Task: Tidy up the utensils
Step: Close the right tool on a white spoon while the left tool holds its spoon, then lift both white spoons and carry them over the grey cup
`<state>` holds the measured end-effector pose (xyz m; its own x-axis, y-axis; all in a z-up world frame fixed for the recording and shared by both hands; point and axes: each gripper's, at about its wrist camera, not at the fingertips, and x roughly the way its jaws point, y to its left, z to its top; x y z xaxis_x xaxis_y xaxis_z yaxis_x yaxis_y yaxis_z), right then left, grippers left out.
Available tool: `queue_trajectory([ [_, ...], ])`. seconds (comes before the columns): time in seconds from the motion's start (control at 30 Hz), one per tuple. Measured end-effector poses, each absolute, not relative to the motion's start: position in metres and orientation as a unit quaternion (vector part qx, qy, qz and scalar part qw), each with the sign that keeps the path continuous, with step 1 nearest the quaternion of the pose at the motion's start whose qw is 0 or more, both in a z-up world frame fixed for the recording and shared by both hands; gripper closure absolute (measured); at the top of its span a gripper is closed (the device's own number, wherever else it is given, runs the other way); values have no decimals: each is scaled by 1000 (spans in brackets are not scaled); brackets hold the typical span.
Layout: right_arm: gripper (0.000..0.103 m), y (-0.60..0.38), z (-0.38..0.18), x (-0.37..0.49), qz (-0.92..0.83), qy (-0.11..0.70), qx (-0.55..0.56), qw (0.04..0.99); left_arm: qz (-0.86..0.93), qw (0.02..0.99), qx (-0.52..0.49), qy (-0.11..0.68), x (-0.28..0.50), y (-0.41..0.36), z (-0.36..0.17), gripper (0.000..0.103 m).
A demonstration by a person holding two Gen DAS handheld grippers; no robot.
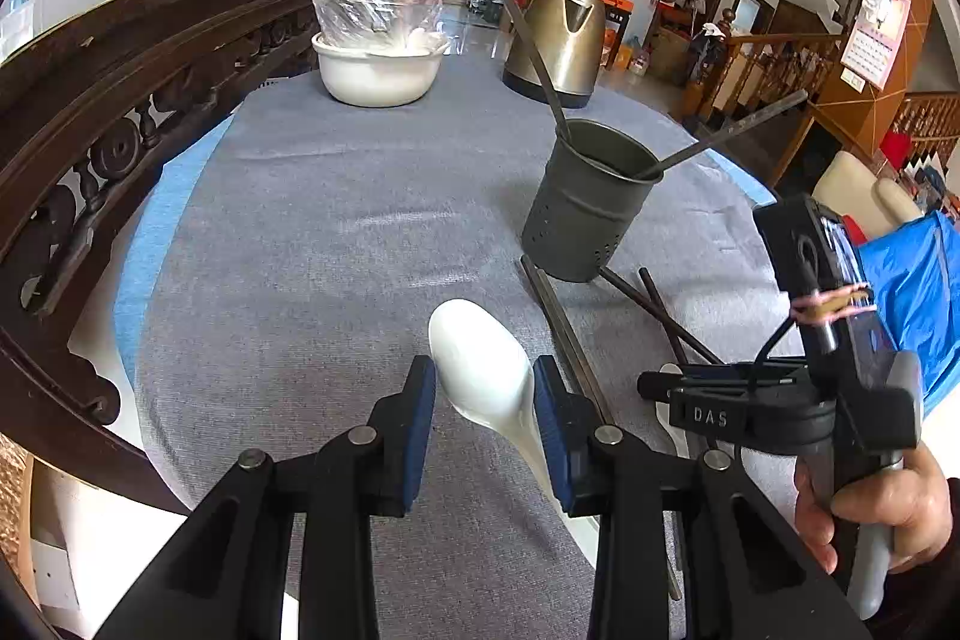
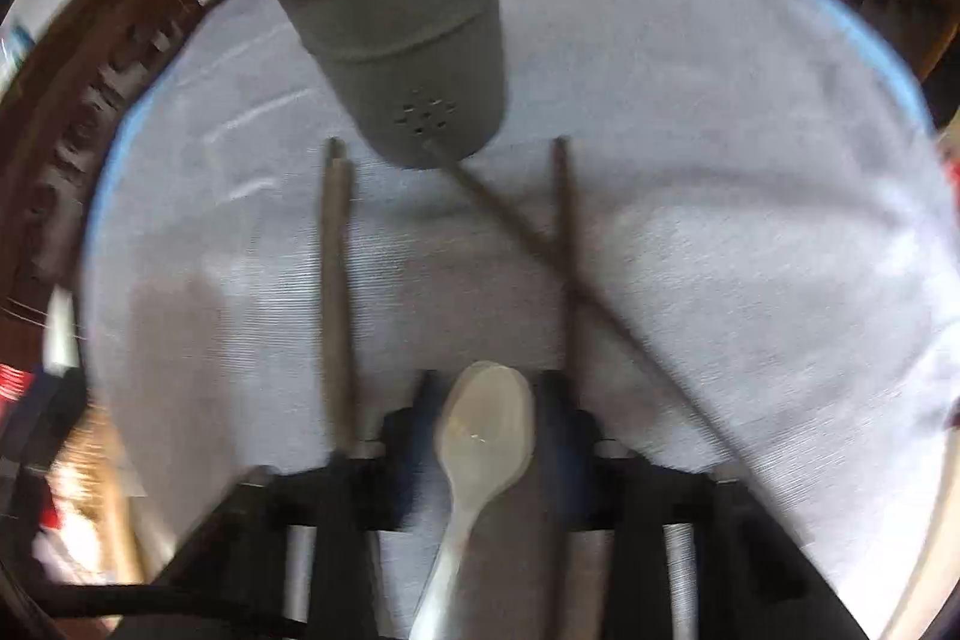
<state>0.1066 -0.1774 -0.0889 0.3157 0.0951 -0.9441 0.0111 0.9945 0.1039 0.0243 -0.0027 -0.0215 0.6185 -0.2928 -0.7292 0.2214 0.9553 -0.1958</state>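
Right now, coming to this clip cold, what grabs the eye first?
The big white spoon lying on the grey cloth between the open fingers of the left gripper. Just beyond it, the dark metal cup stands upright with two utensils leaning out, and loose chopsticks lie at its base. The right gripper straddles a smaller spoon, though that view is blurred.
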Motion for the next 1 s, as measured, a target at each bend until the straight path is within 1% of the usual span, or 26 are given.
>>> queue_trajectory([
  [0.13,74,-172,-89,101,36,573,24,818,-143,899,-42,412,23,-3,-21,68],
  [0.23,74,-174,-85,95,54,566,47,821,-142,900,-38,411,22,-4,-20,68],
  [0.3,74,-179,-76,93,65,551,58,830,-141,901,-36,410,22,-4,-19,68],
  [0.37,74,-189,-61,90,85,529,90,839,-139,902,-33,408,24,-6,-17,68],
  [0.6,74,-229,2,79,130,392,175,894,-127,925,-23,358,31,-13,15,68],
  [0.83,74,-259,56,69,140,261,228,928,-108,958,-23,264,50,-23,78,68],
  [1.0,74,-307,87,58,95,167,277,941,-81,978,-10,194,69,-40,109,68],
])
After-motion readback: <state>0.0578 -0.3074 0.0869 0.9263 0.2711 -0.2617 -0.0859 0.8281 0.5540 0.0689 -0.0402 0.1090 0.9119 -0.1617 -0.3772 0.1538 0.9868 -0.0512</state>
